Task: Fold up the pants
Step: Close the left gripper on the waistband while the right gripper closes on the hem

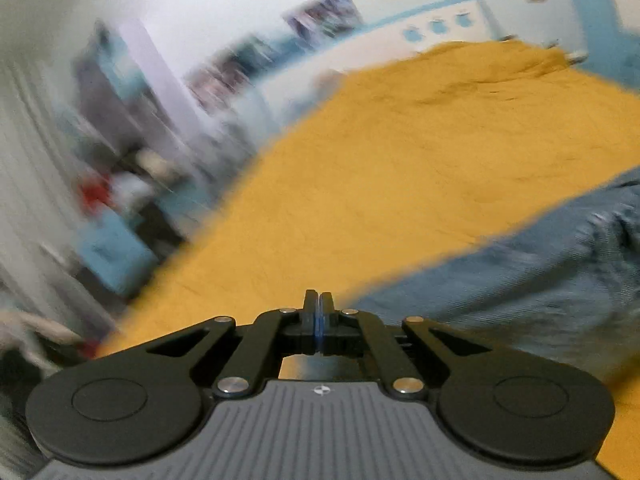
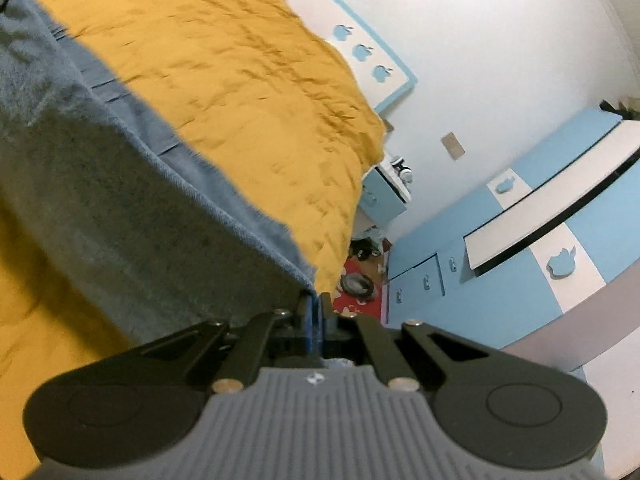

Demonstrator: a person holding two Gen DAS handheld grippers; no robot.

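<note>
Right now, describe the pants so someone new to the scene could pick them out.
Start at the wide mustard-yellow bedspread covering the bed. Across it lies a long stretch of faded grey-blue denim pants, one end running into the right hand-held gripper, whose jaws are closed on it. It is the only blue, coarse-woven fabric on the otherwise yellow surface.

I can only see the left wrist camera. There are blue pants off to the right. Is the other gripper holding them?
Observer: Yes. In the right wrist view, the right gripper is closed on a corner of the pants.
Operator: Where does the rest go?
Observer: From that corner the pants stretch away to the left, over the yellow bedspread.
Operator: What's past the bed on that side?
Observer: A blue-and-white cabinet with drawers stands along the wall.
</note>
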